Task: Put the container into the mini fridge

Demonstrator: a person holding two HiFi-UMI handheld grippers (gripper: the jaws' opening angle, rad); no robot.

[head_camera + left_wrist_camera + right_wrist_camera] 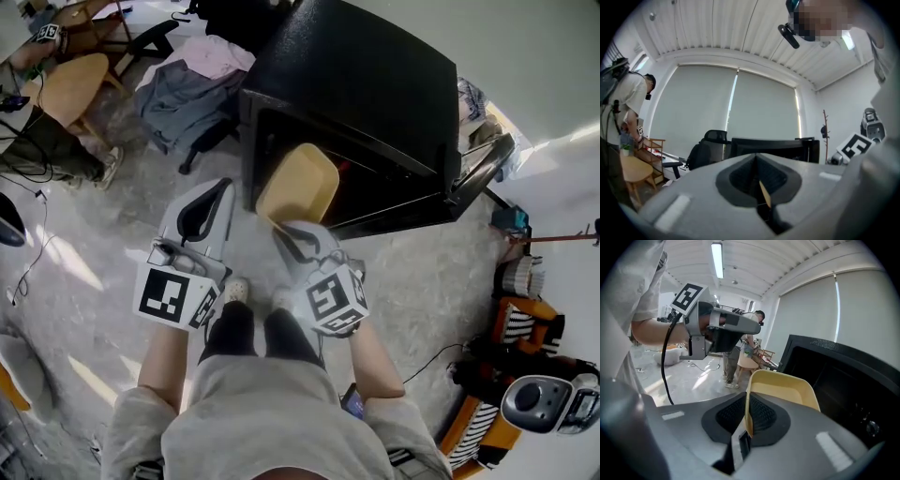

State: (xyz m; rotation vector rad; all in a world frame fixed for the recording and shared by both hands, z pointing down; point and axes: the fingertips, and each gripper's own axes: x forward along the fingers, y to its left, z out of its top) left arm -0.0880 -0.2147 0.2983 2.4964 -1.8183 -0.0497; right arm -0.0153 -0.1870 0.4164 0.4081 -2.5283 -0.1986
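Note:
The yellow container [298, 183] is a shallow rounded tub, held tilted just in front of the black mini fridge [375, 75]. The fridge's dark inside [384, 183] is exposed and its door [480, 167] hangs open at the right. My right gripper [281, 230] is shut on the container's near rim; in the right gripper view the rim [747, 413] is pinched between the pads of the right gripper [747, 425], with the fridge [843, 376] just beyond. My left gripper [223, 187] hangs left of the container, apart from it, jaws together and empty [757, 164].
An office chair draped with clothes [192, 94] stands left of the fridge. A wooden chair [66, 84] and another person [47, 141] are at the far left. Boxes, striped items and a grey device [544, 403] crowd the right. A cable [431, 361] crosses the floor.

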